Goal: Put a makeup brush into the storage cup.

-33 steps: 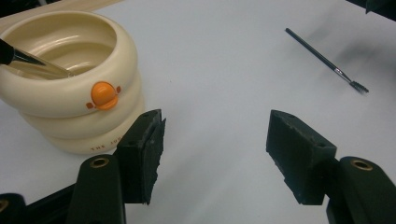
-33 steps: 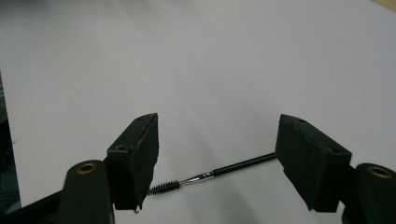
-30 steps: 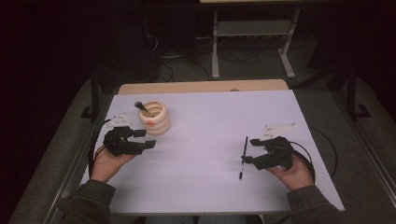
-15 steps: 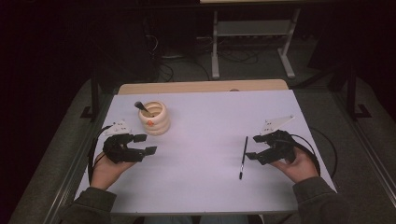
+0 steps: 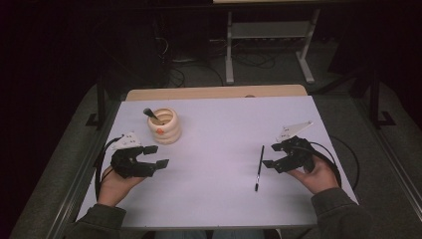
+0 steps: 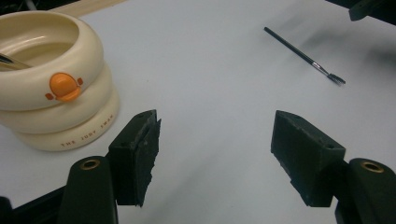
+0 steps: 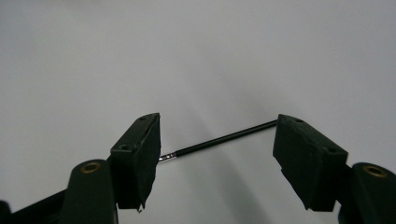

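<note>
A cream ringed cup [image 5: 163, 125] with an orange mark stands at the table's left, and a dark-handled tool [image 5: 149, 113] leans in it. A thin black brush [image 5: 259, 167] lies flat on the white tabletop right of centre. My left gripper [image 5: 158, 155] rests open just in front of the cup, with nothing between its fingers. In the left gripper view the cup [image 6: 51, 93] is beside the left jaw and the brush [image 6: 299, 53] lies far off. My right gripper [image 5: 271, 155] is open just right of the brush. Its jaws have just been closing a little. The brush [image 7: 219, 140] lies on the table across their gap, untouched.
The white tabletop [image 5: 219, 199] has a wooden strip [image 5: 214, 92] along its far edge. Cables trail from both grippers over the table's sides. A metal stand [image 5: 268, 45] and wires sit on the dark floor beyond.
Both hands have shifted only slightly. The cup and the brush lie where they were, and nothing was taken hold of.
</note>
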